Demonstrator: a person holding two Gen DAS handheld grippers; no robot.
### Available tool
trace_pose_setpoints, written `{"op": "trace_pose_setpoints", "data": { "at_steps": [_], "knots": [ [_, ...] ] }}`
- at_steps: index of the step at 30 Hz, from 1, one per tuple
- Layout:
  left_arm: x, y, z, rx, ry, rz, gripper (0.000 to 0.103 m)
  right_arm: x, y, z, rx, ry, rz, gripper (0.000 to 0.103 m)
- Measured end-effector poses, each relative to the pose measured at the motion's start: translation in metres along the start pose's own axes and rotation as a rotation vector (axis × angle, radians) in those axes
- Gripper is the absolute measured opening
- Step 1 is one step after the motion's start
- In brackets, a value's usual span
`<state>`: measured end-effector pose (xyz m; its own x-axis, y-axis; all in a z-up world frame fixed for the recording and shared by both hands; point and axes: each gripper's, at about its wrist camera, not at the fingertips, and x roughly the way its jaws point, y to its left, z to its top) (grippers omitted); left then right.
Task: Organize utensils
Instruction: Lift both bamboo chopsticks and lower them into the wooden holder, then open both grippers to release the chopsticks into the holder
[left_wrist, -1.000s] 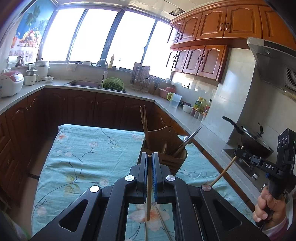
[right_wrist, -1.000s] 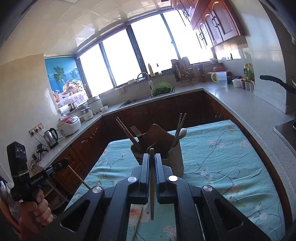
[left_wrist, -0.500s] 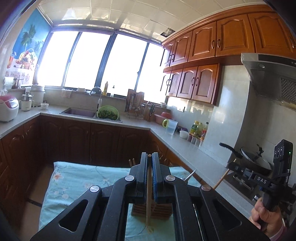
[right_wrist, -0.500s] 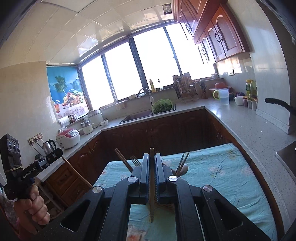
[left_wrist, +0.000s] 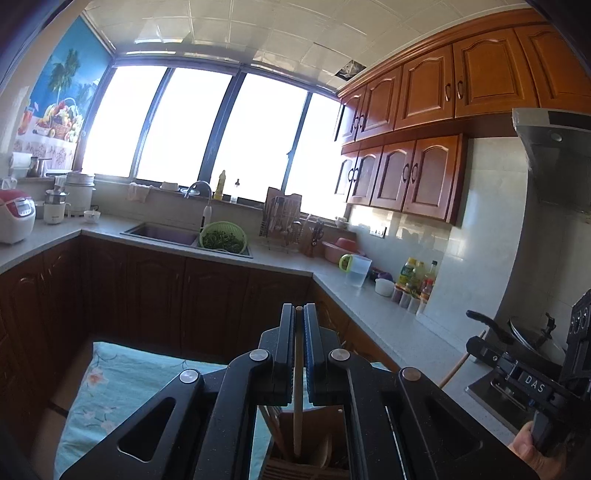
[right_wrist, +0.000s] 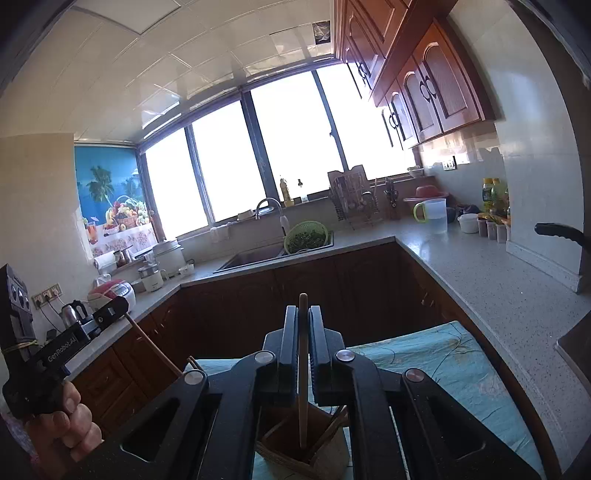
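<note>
My left gripper (left_wrist: 297, 314) is shut on a wooden chopstick (left_wrist: 297, 398) that hangs upright, its lower end inside the wooden utensil holder (left_wrist: 314, 465) below. My right gripper (right_wrist: 303, 314) is shut on another wooden chopstick (right_wrist: 303, 387), also upright, its tip down in the same holder (right_wrist: 303, 450). The holder stands on the teal floral tablecloth (right_wrist: 458, 365) and has other chopsticks in it. The right gripper shows at the right edge of the left wrist view (left_wrist: 480, 347); the left gripper shows at the left of the right wrist view (right_wrist: 114, 308).
An L-shaped grey counter (left_wrist: 373, 317) runs behind and to the right, with a sink (left_wrist: 166, 232), a green colander (left_wrist: 223, 238), a dish rack (left_wrist: 280, 221), a jug (left_wrist: 356, 269) and bottles (left_wrist: 413, 280). A wok (left_wrist: 517, 336) sits on the stove at right.
Both grippers have risen and come over the holder, each still holding its chopstick. The holder has dropped from mid-view to the bottom edge, and the chopstick tips now hang inside it.
</note>
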<state>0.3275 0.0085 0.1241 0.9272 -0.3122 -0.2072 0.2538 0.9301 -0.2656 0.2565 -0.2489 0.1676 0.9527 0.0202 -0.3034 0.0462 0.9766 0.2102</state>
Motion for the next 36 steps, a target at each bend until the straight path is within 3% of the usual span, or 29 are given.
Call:
{"op": "trace_pose_setpoints", "data": {
  "at_steps": [12, 26, 29, 30, 31, 32, 33, 34, 35, 36],
  "knots": [
    [0.053, 0.019, -0.039, -0.038, 0.119, 0.035, 0.003, 0.031, -0.018, -0.058, 0.040, 0.117, -0.033, 0.005],
    [0.049, 0.024, -0.029, -0.026, 0.141, 0.054, 0.005, 0.033, -0.027, -0.055, 0.078, 0.135, -0.032, 0.006],
    [0.049, 0.023, -0.029, -0.026, 0.153, 0.055, 0.005, 0.032, -0.029, -0.055, 0.096, 0.140, -0.021, 0.011],
    [0.049, 0.024, -0.028, -0.030, 0.159, 0.052, 0.006, 0.031, -0.030, -0.054, 0.103, 0.142, -0.019, 0.013],
    [0.048, 0.024, -0.027, -0.035, 0.162, 0.047, 0.014, 0.029, -0.030, -0.054, 0.106, 0.138, -0.021, 0.015],
    [0.045, 0.026, -0.027, -0.043, 0.163, 0.052, 0.030, 0.026, -0.032, -0.053, 0.109, 0.129, -0.016, 0.027],
    [0.041, 0.027, -0.026, -0.054, 0.159, 0.057, 0.038, 0.023, -0.033, -0.051, 0.116, 0.119, -0.009, 0.051],
    [0.036, 0.028, -0.025, -0.064, 0.146, 0.050, 0.049, 0.018, -0.034, -0.050, 0.124, 0.105, 0.000, 0.062],
    [0.030, 0.028, -0.024, -0.070, 0.134, 0.047, 0.052, 0.013, -0.035, -0.049, 0.131, 0.090, 0.005, 0.080],
    [0.024, 0.027, -0.023, -0.070, 0.132, 0.048, 0.055, 0.007, -0.035, -0.048, 0.135, 0.076, 0.003, 0.090]
  ]
}}
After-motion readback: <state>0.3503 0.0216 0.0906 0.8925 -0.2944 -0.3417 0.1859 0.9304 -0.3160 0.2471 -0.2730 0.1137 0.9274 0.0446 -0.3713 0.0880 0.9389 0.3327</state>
